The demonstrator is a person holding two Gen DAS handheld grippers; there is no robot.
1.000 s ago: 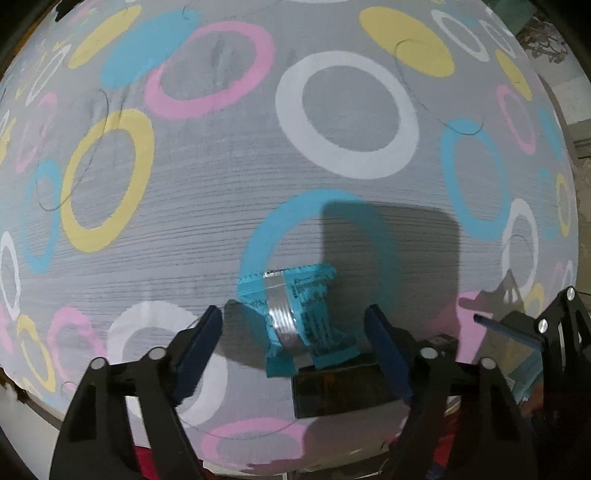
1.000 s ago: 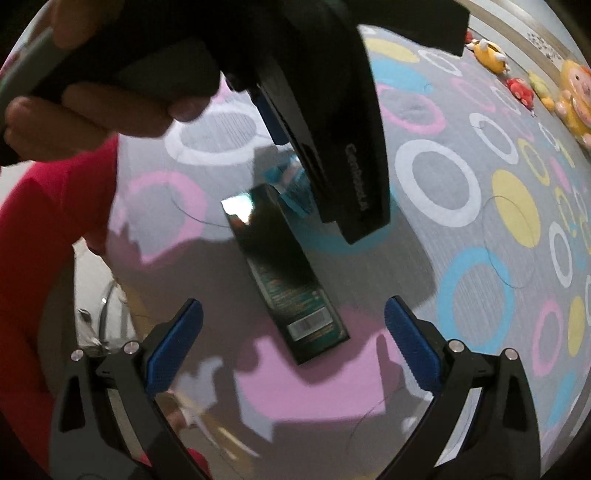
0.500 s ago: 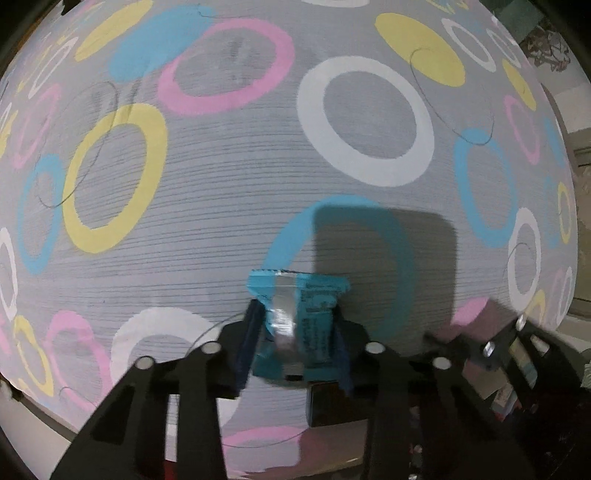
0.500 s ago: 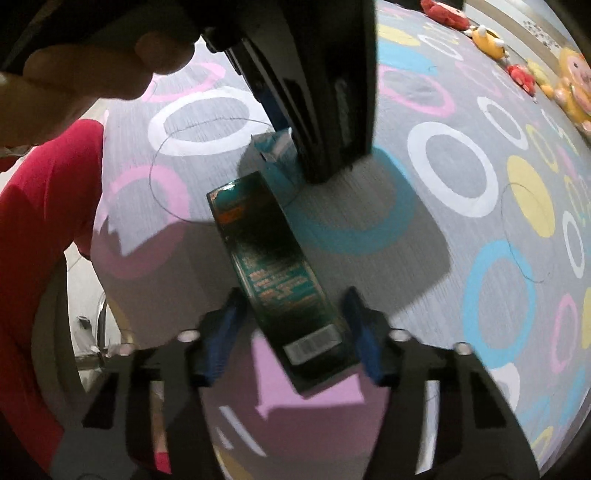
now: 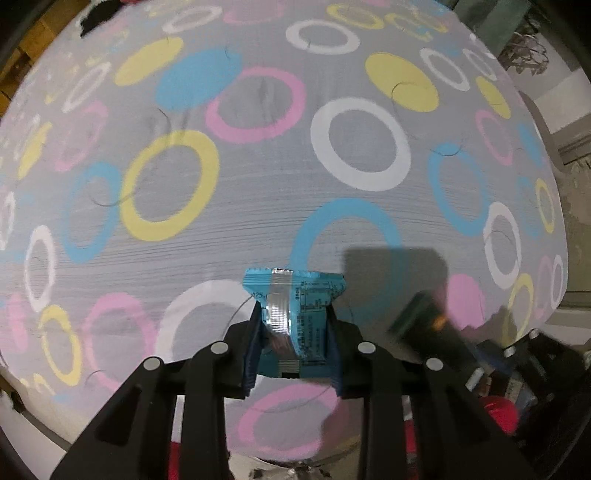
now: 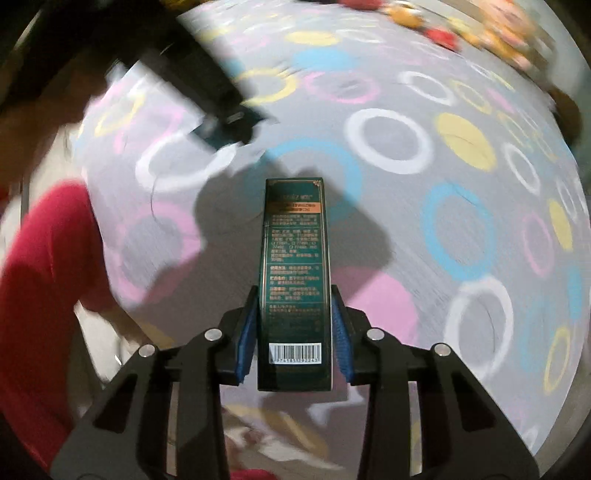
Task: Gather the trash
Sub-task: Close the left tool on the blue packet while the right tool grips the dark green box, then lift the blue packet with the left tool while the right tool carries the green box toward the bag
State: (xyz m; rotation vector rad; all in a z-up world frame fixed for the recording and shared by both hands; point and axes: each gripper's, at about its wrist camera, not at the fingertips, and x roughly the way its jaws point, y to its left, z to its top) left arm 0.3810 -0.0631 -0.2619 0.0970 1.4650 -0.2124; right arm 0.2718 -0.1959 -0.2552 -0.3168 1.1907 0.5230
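Note:
My left gripper (image 5: pixel 293 314) is shut on a crumpled blue snack wrapper (image 5: pixel 295 317) with a silver strip, held above the grey mat with coloured rings (image 5: pixel 229 221). My right gripper (image 6: pixel 294 295) is shut on a long dark green carton (image 6: pixel 294 258) with a barcode near me, lifted off the mat (image 6: pixel 424 236). The carton shows blurred at the lower right of the left wrist view (image 5: pixel 428 325). The left gripper's body shows blurred at the upper left of the right wrist view (image 6: pixel 207 88).
Plush toys (image 6: pixel 443 33) lie at the mat's far edge in the right wrist view. A red-clothed leg (image 6: pixel 44 295) is at the left. Hairs lie scattered on the mat. The mat's edge and bare floor (image 5: pixel 569 177) are at the right in the left wrist view.
Both grippers went from open to shut, the left on the wrapper and the right on the carton. Both have since lifted their items off the mat; the right gripper swung so the carton points straight ahead.

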